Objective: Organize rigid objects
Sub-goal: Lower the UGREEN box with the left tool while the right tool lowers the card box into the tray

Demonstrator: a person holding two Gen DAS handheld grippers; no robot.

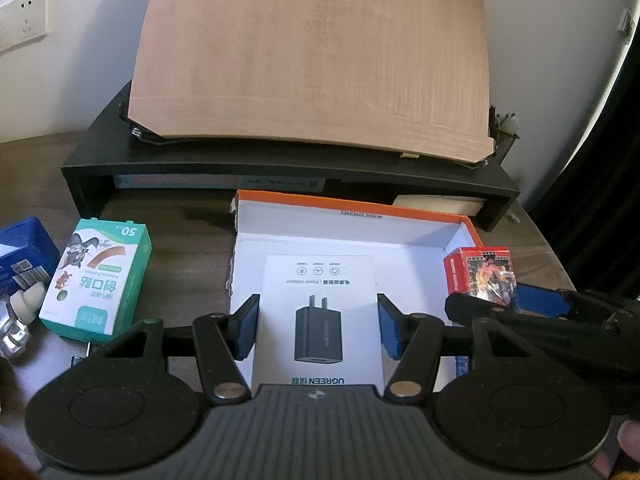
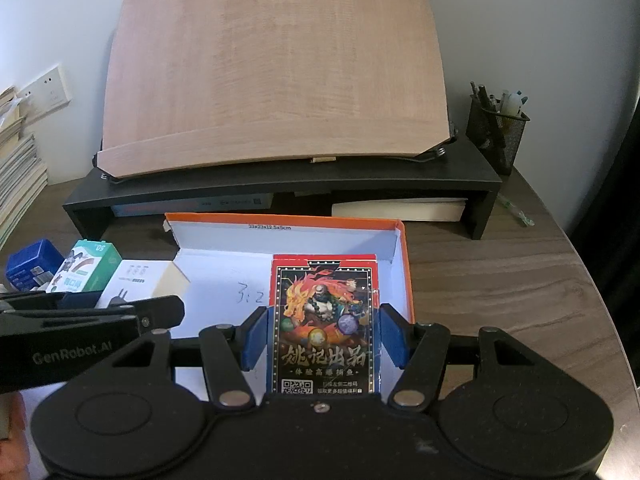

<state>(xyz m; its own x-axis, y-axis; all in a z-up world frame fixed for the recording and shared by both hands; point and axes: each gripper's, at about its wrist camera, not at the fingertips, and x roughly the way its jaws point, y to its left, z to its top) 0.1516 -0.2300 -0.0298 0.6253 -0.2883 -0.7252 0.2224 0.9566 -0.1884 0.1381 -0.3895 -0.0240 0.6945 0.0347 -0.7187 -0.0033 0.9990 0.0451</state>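
An open cardboard box with an orange rim (image 1: 360,204) and a white inside lies on the dark wooden desk. My left gripper (image 1: 318,328) is shut on a white power adapter box (image 1: 320,280), holding it over the left half of the open box. In the right wrist view that white box (image 2: 140,280) shows at the left, in the left gripper (image 2: 124,300). My right gripper (image 2: 324,336) is shut on a red card box (image 2: 324,312) over the right end of the open box (image 2: 406,272). The left wrist view shows the card box (image 1: 480,276) in the right gripper (image 1: 498,300).
A green and white plaster box (image 1: 96,276) and a blue box (image 1: 24,248) sit left of the open box. Behind it stands a black desk riser (image 1: 280,168) carrying a tilted wooden board (image 1: 312,60). A mesh pen holder (image 2: 496,124) is at back right, stacked books (image 2: 16,184) at far left.
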